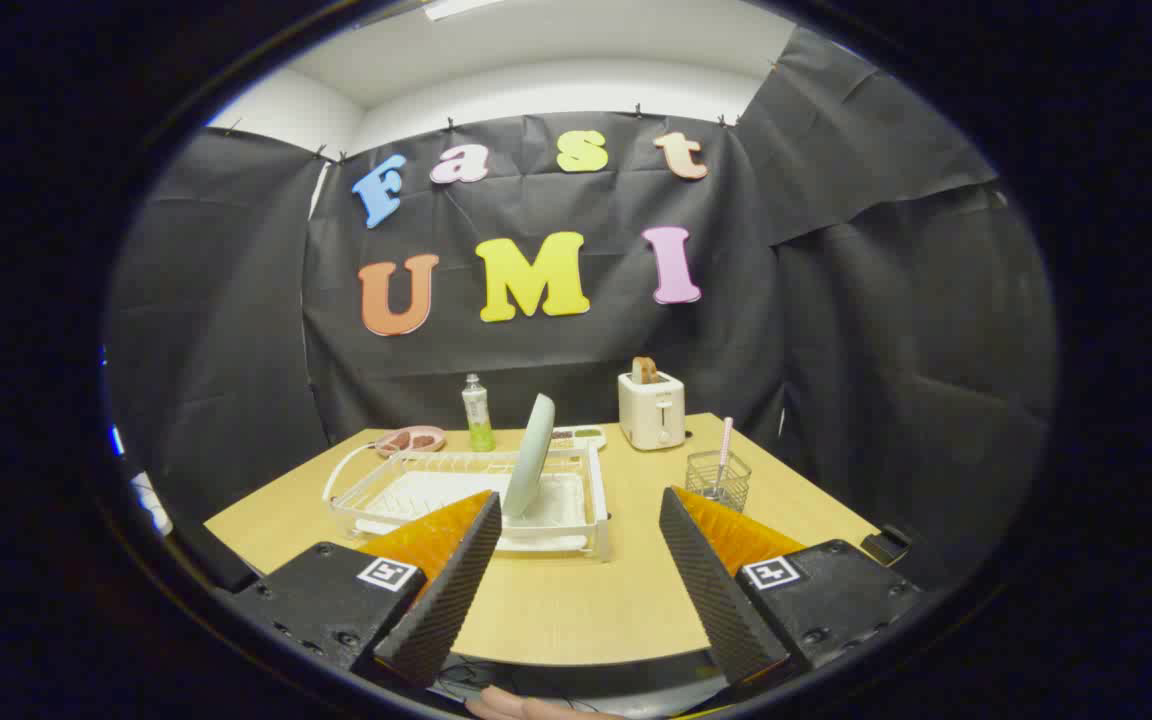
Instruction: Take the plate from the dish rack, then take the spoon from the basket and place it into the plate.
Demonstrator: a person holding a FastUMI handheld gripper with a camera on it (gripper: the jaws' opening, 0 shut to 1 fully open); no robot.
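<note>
Holding my claw (576, 540) back over the near edge of the table (576, 600), fingers spread wide w/ nothing between them. The plate (530, 455) stands on edge in the dish rack (591, 500), just ahead of my left finger, leaning a bit, thin rim facing me. Looks like hard glazed stuff, so I'd guess stiff, slick, prob fragile and not that light; a pinch on the top of the rim seems the best hold, fingers either side of the thin edge, then lift straight up so it clears the rack's slots w/o scraping. A slick rim could swing or slip in a two-finger pinch, so a deep bite is safer than the very edge. The spoon (724, 450) w/ a pale striped handle stands upright in the wire basket (717, 480), beyond my right finger, well apart from the rack; thin, light, handle top is the obvious place to pinch. Behind: a green bottle (477, 412), a pink dish (411, 439), a small tray (579, 435), a toaster (652, 410) w/ bread in it. None blocks the plate. The rack's front wall is the main thing between me and it.
</note>
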